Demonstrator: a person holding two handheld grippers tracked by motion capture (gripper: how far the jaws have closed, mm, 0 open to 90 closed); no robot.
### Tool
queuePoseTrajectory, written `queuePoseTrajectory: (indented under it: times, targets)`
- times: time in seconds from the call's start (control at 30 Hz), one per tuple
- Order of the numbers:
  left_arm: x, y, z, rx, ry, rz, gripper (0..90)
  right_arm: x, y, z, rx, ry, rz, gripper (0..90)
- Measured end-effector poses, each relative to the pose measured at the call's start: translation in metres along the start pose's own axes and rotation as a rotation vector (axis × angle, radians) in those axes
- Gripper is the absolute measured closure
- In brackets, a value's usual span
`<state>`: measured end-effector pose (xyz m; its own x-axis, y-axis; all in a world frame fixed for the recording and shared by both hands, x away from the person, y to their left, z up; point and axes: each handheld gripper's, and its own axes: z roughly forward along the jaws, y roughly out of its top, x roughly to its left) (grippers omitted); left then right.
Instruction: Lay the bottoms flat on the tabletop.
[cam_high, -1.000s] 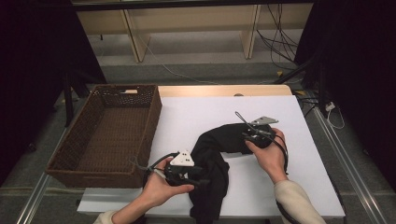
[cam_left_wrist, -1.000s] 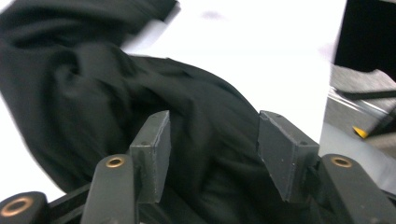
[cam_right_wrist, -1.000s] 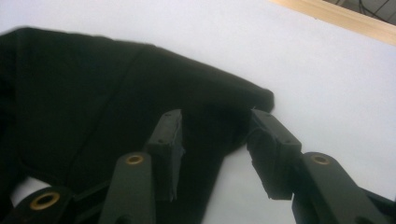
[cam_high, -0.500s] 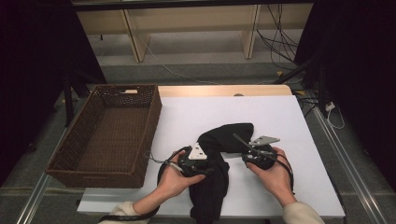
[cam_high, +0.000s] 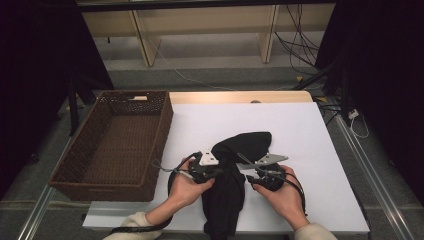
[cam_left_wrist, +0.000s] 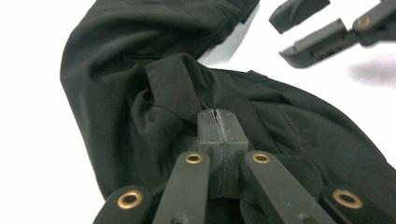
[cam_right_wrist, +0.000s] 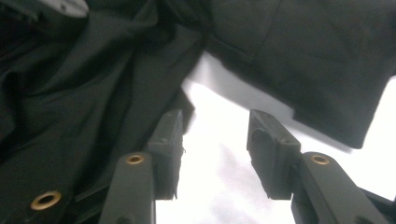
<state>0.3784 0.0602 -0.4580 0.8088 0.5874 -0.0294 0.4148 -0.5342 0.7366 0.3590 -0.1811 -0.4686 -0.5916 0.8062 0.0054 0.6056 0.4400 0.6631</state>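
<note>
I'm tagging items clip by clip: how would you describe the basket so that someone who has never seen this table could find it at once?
Start from the white table top. Against its left edge stands the basket, a deep rectangular bin of dark brown wicker with nothing visible inside. The black garment nearby is soft and crumpled; the basket is the rigid, woven thing here.

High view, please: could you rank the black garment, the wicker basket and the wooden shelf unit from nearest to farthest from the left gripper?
1. Black garment: at the left gripper, whose jaws have just closed on a fold.
2. Wicker basket: on its left.
3. Wooden shelf unit: beyond the table's far edge.
</note>
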Motion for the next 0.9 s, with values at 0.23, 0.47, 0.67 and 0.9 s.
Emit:
queuePoseTrajectory:
  times: [0.23,0.47,0.67,0.9]
  targets:
    - [0.014,-0.002,-0.02,-0.04,0.042,-0.042,89.3,0.006,-0.001,0.002,-0.013,0.04,0.01,53.1]
    - [0.03,-0.007,-0.034,-0.058,0.087,-0.079,89.2,0.011,0.0,0.009,-0.03,0.072,0.036,48.5]
    - [0.031,-0.007,-0.036,-0.055,0.094,-0.088,89.3,0.022,0.004,0.024,0.006,0.079,-0.01,57.9]
    - [0.03,-0.011,-0.034,-0.025,0.073,-0.092,89.2,0.026,0.006,0.019,0.057,0.069,-0.063,89.9]
